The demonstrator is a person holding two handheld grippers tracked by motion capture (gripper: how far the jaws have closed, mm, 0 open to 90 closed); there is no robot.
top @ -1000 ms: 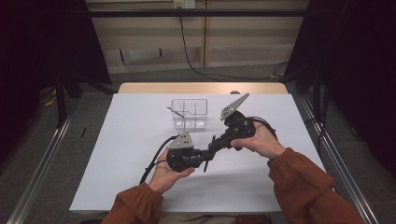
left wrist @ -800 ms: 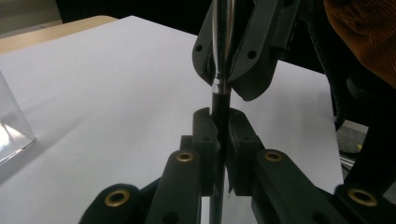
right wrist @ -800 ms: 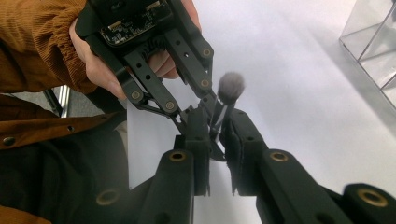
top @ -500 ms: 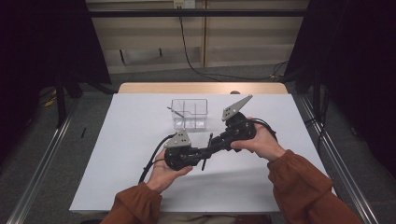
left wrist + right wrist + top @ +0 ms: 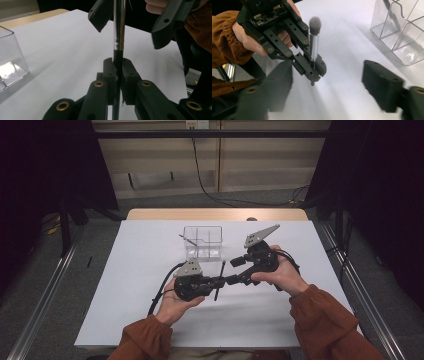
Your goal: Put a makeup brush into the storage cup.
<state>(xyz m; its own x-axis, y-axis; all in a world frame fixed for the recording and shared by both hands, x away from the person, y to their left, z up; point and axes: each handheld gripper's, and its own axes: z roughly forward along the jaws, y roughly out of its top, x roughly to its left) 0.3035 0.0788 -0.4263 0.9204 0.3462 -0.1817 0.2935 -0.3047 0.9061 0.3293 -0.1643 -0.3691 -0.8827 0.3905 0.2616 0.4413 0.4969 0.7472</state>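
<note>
White tabletop, clear organizer at rear. Left gripper fingers pinch makeup brush mid-handle. Right gripper fingers just spreading, brush released: handover apparently done. Next: left carries brush to organizer compartment.

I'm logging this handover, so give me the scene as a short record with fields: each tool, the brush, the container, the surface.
left tool: shut on the makeup brush
right tool: jaws have just been opening, apart on either side of the brush, not pressing it
makeup brush: black handle, silver ferrule, grey bristles
clear organizer: divided compartments, one slim dark item inside
table: white sheet
</note>
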